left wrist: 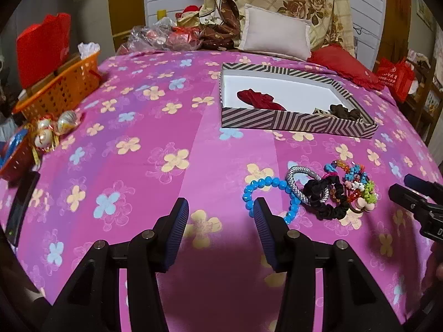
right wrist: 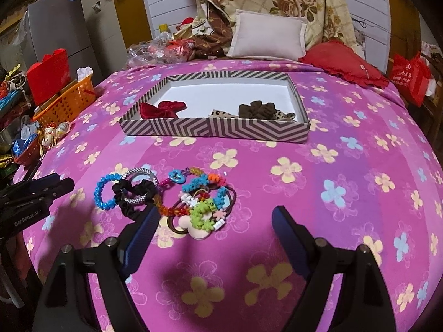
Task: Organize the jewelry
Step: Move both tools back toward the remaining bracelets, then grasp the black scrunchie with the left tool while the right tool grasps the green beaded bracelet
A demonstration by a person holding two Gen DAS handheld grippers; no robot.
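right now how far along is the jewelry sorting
Done: a red velvet scrunchie and a brown scrunchie lie in the striped box.
In hand: nothing; the left hand-held gripper and right hand-held gripper are both open and empty.
Left: the pile on the bedspread, including the blue bead bracelet, black scrunchie and silver bracelet.

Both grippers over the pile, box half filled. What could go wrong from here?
1. The blue bead bracelet, silver bracelet and black scrunchie overlap in the pile, so a pinch may drag several out at once.
2. The left gripper and right gripper, both open, close in on the same pile from opposite sides and may collide.
3. The bedspread is soft, so fingers pressing down could snag cloth.
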